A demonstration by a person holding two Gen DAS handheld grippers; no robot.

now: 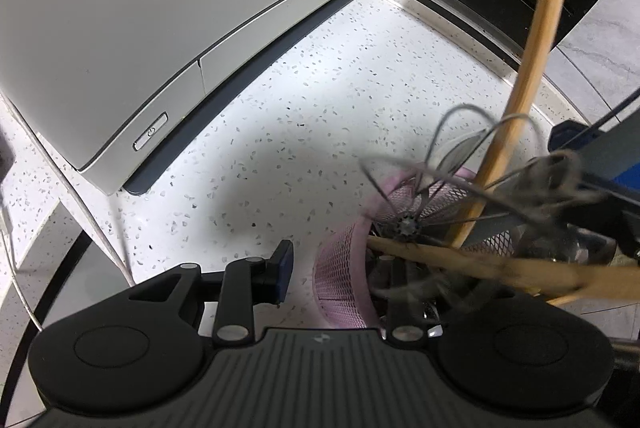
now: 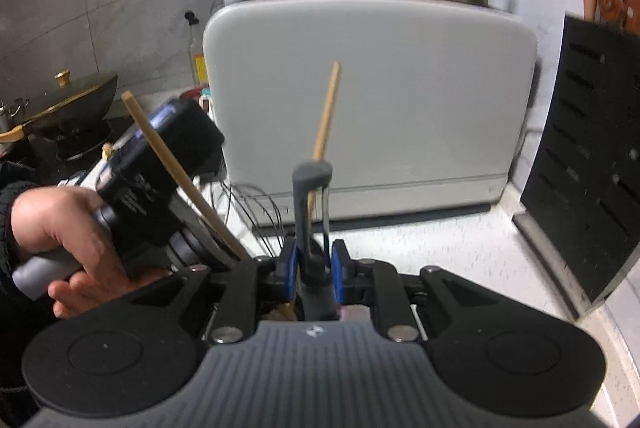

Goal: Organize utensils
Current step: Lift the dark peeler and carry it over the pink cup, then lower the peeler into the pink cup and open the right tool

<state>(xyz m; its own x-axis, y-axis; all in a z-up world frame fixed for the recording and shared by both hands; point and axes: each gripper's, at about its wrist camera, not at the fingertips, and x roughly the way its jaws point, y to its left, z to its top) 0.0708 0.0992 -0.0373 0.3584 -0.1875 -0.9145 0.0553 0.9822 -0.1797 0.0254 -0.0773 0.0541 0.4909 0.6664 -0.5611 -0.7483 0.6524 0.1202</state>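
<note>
A pink mesh utensil holder point(image 1: 344, 268) stands on the speckled counter at lower right of the left wrist view, between the fingers of my left gripper point(image 1: 340, 276). One finger point(image 1: 282, 270) is outside its wall; the other is inside, hidden. The holder contains a wire whisk point(image 1: 408, 224), wooden sticks point(image 1: 516, 132) and other utensils. My right gripper point(image 2: 314, 268) is shut on a grey utensil handle point(image 2: 308, 212), upright over the holder. Two wooden sticks point(image 2: 326, 116) rise beside it.
A large grey appliance point(image 1: 160, 28) stands at the back; it also shows in the right wrist view point(image 2: 380, 96). A black slotted knife block point(image 2: 592, 164) stands at the right. A wok on the stove point(image 2: 68, 104) is far left. Tiled wall behind.
</note>
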